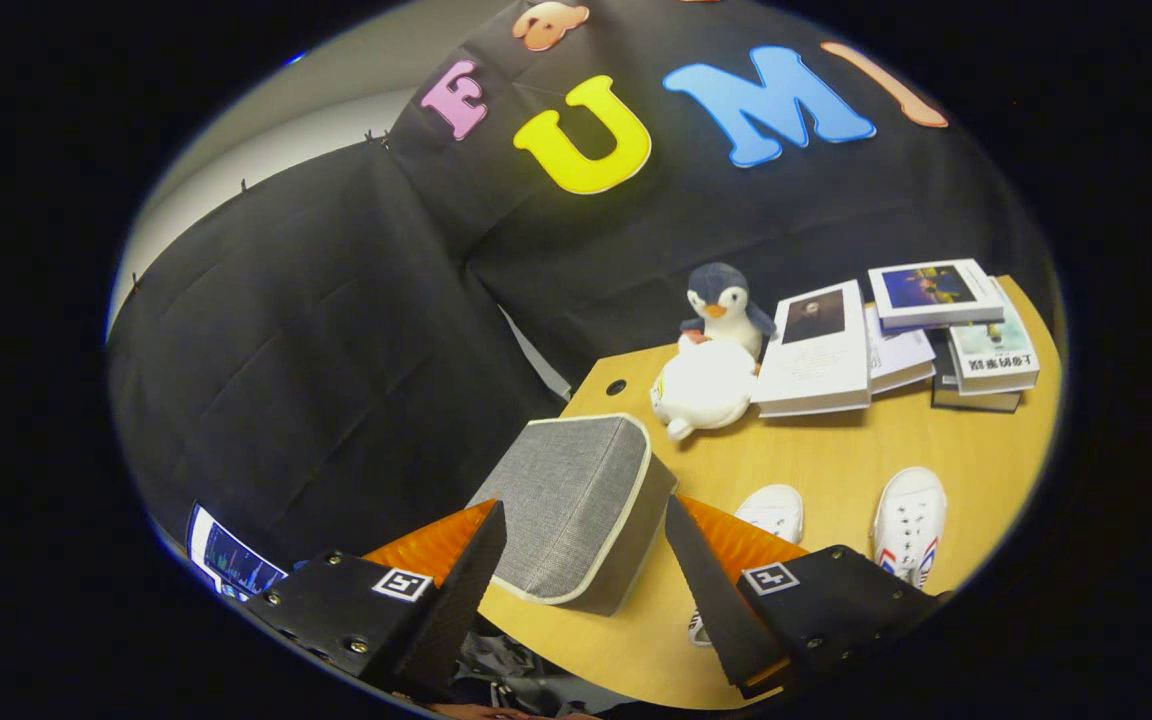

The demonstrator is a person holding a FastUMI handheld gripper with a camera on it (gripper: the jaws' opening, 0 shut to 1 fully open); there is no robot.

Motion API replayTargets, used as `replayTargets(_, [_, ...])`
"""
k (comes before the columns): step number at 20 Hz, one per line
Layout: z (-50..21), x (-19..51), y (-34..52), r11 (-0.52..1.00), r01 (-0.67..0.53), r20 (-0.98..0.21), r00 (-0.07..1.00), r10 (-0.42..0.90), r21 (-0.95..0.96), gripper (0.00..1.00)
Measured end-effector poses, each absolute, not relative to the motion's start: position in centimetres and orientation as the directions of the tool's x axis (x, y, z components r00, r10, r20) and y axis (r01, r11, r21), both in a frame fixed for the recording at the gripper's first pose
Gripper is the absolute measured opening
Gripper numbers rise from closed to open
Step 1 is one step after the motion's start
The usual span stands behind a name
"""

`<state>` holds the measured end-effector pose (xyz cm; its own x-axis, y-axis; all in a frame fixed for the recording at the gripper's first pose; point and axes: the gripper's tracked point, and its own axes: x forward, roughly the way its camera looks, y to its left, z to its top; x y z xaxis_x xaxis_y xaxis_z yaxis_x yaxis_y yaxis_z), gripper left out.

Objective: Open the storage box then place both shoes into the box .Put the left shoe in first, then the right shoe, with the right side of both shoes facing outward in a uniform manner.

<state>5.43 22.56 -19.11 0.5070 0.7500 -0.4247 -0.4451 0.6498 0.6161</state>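
Observation:
A grey fabric storage box (576, 500) with a pale trim stands with its lid down on the wooden table (836, 450), partly between and just ahead of my fingers. My gripper (586, 560) is open, its fingers spread either side of the box's near end without pressing on it. Two white shoes lie to the right of the box: one (771, 512) partly hidden behind my right finger (706, 560), the other (909, 522) further right with red and blue marks on its side.
Beyond the box sit a white plush toy (704, 388) and a penguin plush (726, 305). Several books (896, 340) are stacked at the table's far right. A small hole (616, 386) marks the table's far left corner.

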Motion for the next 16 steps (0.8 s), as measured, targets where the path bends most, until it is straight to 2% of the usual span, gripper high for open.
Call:
replayTargets(7, [-26.3, 6.6, 25.8, 0.586, -0.311, -0.47, 0.375, 0.799, 0.749, 0.97])
replayTargets(11, [-29.0, 6.7, 28.1, 0.522, -0.222, -0.453, 0.297, 0.841, 0.824, 0.97])
replayTargets(14, [-29.5, 6.5, 30.1, 0.427, -0.133, -0.386, 0.252, 0.887, 0.894, 0.97])
replayTargets(16, [-30.5, 6.5, 30.6, 0.414, -0.116, -0.38, 0.237, 0.894, 0.903, 0.97])
